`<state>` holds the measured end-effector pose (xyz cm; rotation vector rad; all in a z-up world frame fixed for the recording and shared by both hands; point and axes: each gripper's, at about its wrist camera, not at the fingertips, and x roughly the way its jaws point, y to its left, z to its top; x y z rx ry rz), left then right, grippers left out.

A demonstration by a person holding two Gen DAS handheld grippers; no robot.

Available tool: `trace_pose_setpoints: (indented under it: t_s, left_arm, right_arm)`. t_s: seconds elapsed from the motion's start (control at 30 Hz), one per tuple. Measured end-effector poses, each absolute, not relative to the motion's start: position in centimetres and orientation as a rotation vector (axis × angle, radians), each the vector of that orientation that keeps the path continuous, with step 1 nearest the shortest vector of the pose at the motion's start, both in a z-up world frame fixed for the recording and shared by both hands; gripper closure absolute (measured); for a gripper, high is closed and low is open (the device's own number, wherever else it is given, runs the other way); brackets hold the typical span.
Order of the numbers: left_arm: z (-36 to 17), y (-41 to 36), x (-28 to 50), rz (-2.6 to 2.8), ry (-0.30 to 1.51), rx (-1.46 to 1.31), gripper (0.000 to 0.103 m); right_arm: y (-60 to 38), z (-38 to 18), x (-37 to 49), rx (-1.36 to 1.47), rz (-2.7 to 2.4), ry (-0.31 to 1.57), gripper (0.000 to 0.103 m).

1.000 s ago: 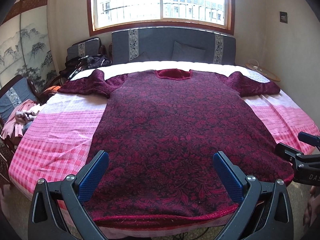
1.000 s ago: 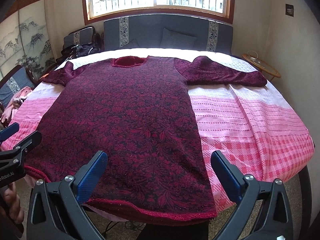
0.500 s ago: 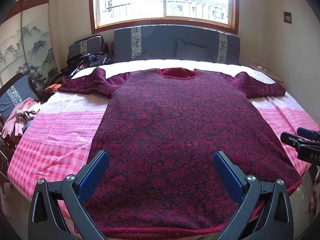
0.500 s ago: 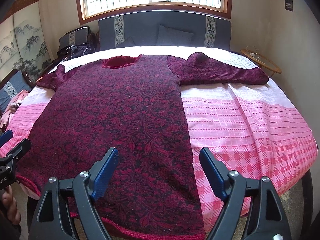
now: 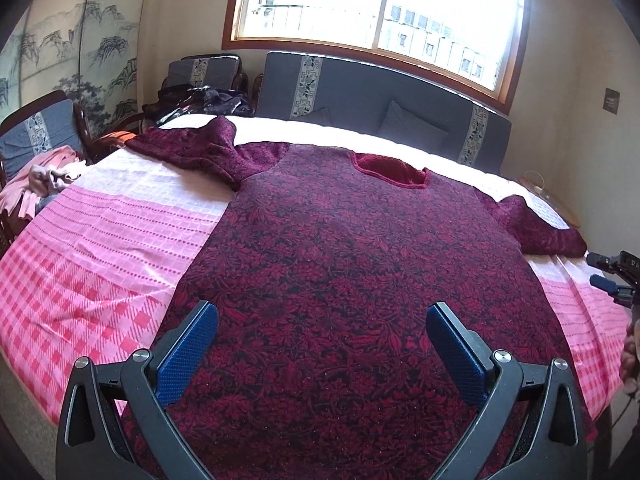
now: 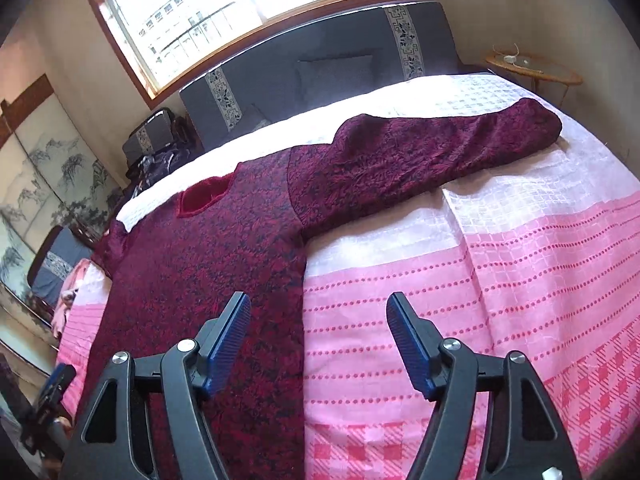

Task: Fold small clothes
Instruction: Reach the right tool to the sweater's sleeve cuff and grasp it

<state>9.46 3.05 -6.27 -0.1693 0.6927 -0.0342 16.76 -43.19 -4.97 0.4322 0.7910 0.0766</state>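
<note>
A dark red floral top lies flat, front up, on the pink bed, neck toward the headboard, both sleeves spread out. My left gripper is open and empty, hovering over the top's lower body. My right gripper is open and empty, above the top's right side edge, with the right sleeve stretched out ahead. The right gripper also shows at the left wrist view's right edge.
A grey headboard and window stand behind the bed. A chair with pink clothes is at the left. A round wicker side table stands at the bed's far right corner. A painted screen lines the left wall.
Both grippers have moved forward over the bed. The right gripper has swung toward the right sleeve and tilted, and its fingers stand closer together than before. The top has not moved.
</note>
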Motion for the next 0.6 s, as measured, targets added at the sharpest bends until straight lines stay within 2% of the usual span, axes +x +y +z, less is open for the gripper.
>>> trace_pose_setpoints:
  t_s: [0.27,0.47,0.6]
  left_arm:
    - [-8.5,3.9,13.3,0.054,0.715,-0.132,0.000]
    - [-10.1,4.0,15.0,0.035,0.810,-0.145,0.000]
    - [-10.6,4.0,15.3,0.045,0.836,-0.150,0.000]
  right_arm:
    - [-62.8,-10.1,24.4,0.951,-0.012,0.736,0.039]
    - [-70.6,-12.1,27.5,1.071,-0.123,0.664,0.039]
    - [-72.0,-12.4,29.6,1.069,-0.122,0.660,0.045]
